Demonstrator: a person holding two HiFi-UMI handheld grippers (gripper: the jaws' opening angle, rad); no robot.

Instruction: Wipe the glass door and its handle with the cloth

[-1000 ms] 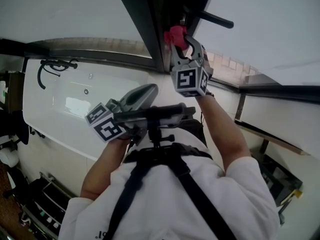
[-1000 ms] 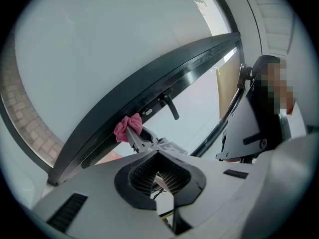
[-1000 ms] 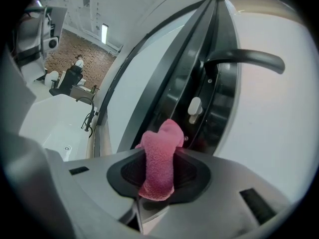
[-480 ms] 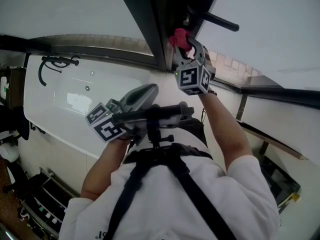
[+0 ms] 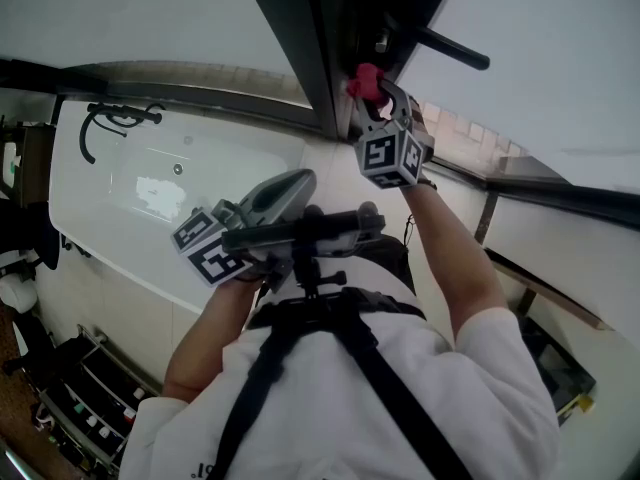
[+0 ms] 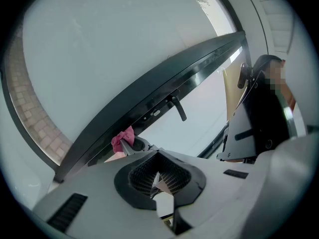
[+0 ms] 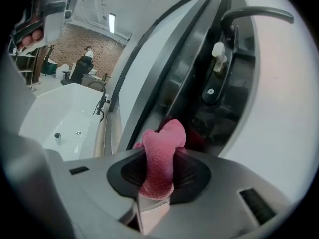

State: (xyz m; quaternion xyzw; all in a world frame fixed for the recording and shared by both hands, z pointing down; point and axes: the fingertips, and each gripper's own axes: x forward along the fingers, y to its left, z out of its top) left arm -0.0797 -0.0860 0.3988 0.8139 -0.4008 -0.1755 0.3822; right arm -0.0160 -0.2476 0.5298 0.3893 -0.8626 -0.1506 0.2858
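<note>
Nearest the head camera is the person's white shirt, crossed by the black straps of a harness [image 5: 330, 318]. Just beyond it, the left gripper [image 5: 290, 183] is held level in front of the chest. Its own view shows its jaws pressed together with nothing between them [image 6: 159, 183].

Farther out, the right arm reaches up, and the right gripper [image 5: 375, 93] is raised to the dark door frame [image 5: 300, 38]. Its jaws pinch a pink cloth [image 7: 162, 158], which bulges out past the tips of the right gripper [image 7: 158, 185]. In the head view the cloth [image 5: 362, 81] sits at the edge of the frame, just below the black bar handle [image 5: 450, 46]. No view shows whether it actually touches the frame.

In the right gripper view the handle [image 7: 256, 13] curves above a lock fitting on the frame, and the frosted pane of the glass door [image 7: 284, 108] is to its right. Well beyond the frame on the left lies a white bathtub [image 5: 130, 198] with a black faucet [image 5: 110, 123] at its far end.
</note>
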